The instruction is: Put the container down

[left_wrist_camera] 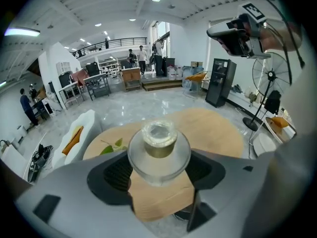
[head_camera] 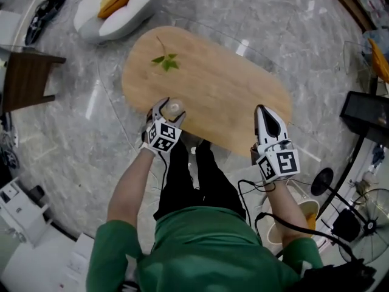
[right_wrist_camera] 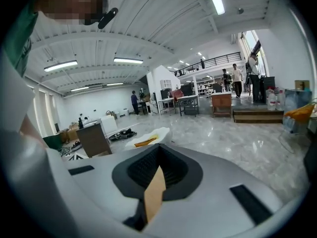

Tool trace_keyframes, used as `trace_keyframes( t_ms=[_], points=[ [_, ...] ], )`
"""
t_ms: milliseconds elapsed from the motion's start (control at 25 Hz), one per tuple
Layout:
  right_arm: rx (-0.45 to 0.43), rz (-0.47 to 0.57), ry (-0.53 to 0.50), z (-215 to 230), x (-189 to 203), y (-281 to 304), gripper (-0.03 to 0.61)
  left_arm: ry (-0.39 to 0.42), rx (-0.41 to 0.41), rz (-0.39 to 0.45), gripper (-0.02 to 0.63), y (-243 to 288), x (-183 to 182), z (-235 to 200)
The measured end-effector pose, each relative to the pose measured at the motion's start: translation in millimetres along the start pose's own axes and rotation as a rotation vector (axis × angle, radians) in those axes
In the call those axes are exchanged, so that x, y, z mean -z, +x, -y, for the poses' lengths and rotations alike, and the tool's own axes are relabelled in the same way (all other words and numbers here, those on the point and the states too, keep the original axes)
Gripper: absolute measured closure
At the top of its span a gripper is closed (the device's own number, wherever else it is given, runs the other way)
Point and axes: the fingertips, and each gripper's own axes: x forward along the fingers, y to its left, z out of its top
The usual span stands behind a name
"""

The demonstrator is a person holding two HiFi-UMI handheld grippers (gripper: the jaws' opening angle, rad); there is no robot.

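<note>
A clear glass container (head_camera: pixel 174 107) with a cork-coloured stopper sits between the jaws of my left gripper (head_camera: pixel 171 110), at the near left edge of the oval wooden table (head_camera: pixel 213 84). In the left gripper view the container (left_wrist_camera: pixel 159 148) fills the gap, and the left gripper (left_wrist_camera: pixel 158 171) is shut on its round body. I cannot tell whether its base touches the wood. My right gripper (head_camera: pixel 263 110) hovers over the table's near right edge. In the right gripper view the right gripper (right_wrist_camera: pixel 157 171) is shut and holds nothing; only a sliver of table (right_wrist_camera: pixel 154 195) shows between the jaws.
A green leaf sprig (head_camera: pixel 166 60) lies on the table's far left part. A white armchair (head_camera: pixel 118 5) with an orange cushion stands beyond the table. A dark wooden side table (head_camera: pixel 24 78) is at the left. A fan base (head_camera: pixel 322 181) and cables lie at the right.
</note>
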Motion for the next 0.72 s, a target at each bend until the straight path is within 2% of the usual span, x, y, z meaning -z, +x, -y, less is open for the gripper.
trace_keyframes(
  t_ms=[160,440,720],
  points=[
    [0.035,0.015,0.008,2,11,15,0.565,0.018,0.036,0.002,0.278,20,8,-3],
    [0.03,-0.008,-0.004,-2,50,52,0.565,0.073,0.069,-0.021,0.278,75,38,-16],
    [0.06,-0.043,0.032,10,98,79,0.565,0.06,0.046,-0.04,0.278,127,68,-36]
  ],
)
